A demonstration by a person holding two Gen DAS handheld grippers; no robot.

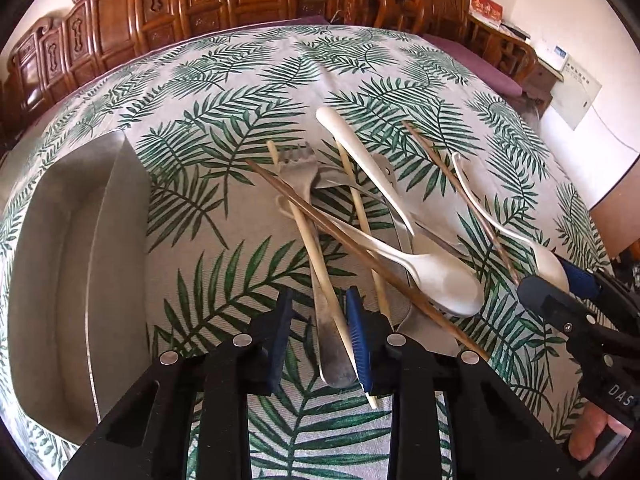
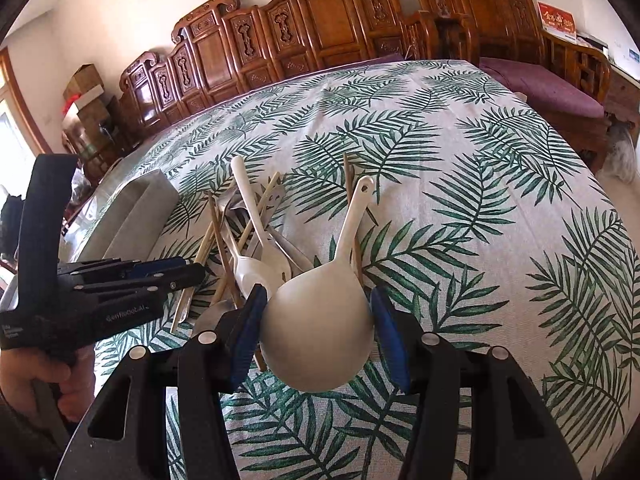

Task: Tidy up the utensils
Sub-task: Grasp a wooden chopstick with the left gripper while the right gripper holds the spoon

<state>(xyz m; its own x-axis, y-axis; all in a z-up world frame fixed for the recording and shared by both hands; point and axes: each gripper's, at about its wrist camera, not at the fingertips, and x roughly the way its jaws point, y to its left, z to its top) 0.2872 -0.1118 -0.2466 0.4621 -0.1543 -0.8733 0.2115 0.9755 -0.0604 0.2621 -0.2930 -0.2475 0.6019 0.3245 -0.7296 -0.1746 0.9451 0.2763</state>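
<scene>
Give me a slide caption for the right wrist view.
Right gripper open around a white spoon's bowl, utensil pile and metal tray beyond.

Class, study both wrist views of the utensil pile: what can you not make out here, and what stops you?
- Metal tray: left wrist view, near end hidden by the left gripper.
- Right gripper around white spoon: pad contact unclear, bowl fills the gap.
- Metal fork: handle crossed by chopsticks.

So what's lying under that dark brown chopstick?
The dark chopstick crosses over a metal fork, a pale chopstick and a white spoon. What lies deeper in the pile is covered.
</scene>
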